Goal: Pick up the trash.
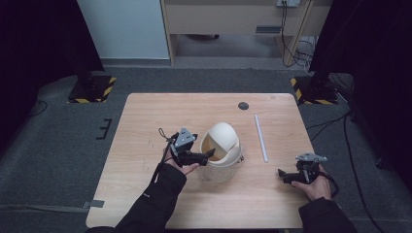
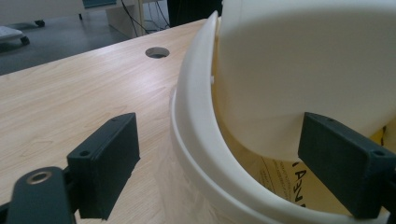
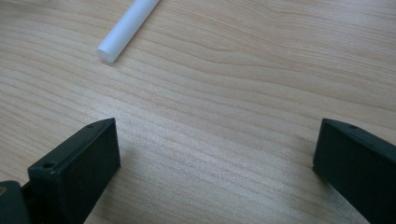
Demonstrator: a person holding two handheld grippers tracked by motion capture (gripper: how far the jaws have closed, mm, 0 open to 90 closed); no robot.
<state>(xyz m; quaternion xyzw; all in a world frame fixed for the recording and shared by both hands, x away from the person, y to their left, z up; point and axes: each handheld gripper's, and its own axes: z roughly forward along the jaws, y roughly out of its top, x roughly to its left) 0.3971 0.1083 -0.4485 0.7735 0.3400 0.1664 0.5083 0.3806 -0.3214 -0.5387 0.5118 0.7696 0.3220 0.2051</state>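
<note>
One cream plastic bin with a domed swing lid (image 1: 221,151) sits mid-counter (image 1: 145,116). Left gripper (image 1: 210,154), jaws wide, straddles its rim, gripping nothing. One white plastic rod (image 1: 261,138) lies right of the bin; right gripper (image 1: 282,174) hovers beyond it, spread and empty.

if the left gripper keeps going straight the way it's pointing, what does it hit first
Most likely the cream bin: the open left gripper points at its swing lid, with the rim rising between the jaws. Depth is unclear, but nothing else lies ahead.
</note>
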